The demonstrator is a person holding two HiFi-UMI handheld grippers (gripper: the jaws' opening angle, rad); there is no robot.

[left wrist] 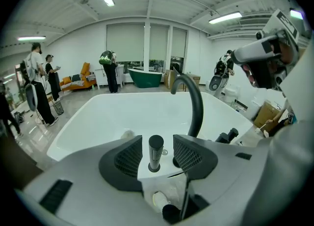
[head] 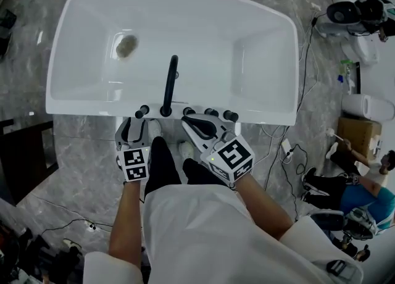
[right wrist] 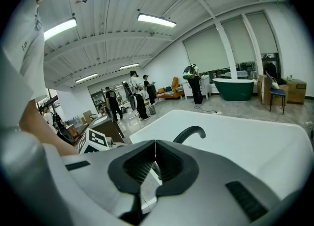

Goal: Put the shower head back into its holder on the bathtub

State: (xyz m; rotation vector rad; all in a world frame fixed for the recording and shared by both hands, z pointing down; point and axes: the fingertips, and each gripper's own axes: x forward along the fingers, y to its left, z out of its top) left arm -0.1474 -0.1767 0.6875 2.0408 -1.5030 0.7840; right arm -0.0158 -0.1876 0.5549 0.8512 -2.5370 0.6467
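A slim black shower head [head: 142, 112] stands upright in its holder on the near rim of the white bathtub [head: 80, 107]. My left gripper [head: 134, 126] is at that spot, open. In the left gripper view the shower head [left wrist: 155, 152] rises between the two pads [left wrist: 128, 157] with a gap on each side, so the left gripper [left wrist: 157, 144] does not press on it. My right gripper [head: 190, 121] hovers over the rim just right of the black curved spout [head: 170, 85]. Its jaws meet with nothing between them in the right gripper view [right wrist: 155, 163].
More black knobs [head: 230, 115] line the rim to the right of the spout [left wrist: 194, 102]. The drain [head: 126, 45] lies in the tub's far left. Cables, boxes and a seated person [head: 364, 190] fill the floor at the right. Several people stand far back [left wrist: 41, 87].
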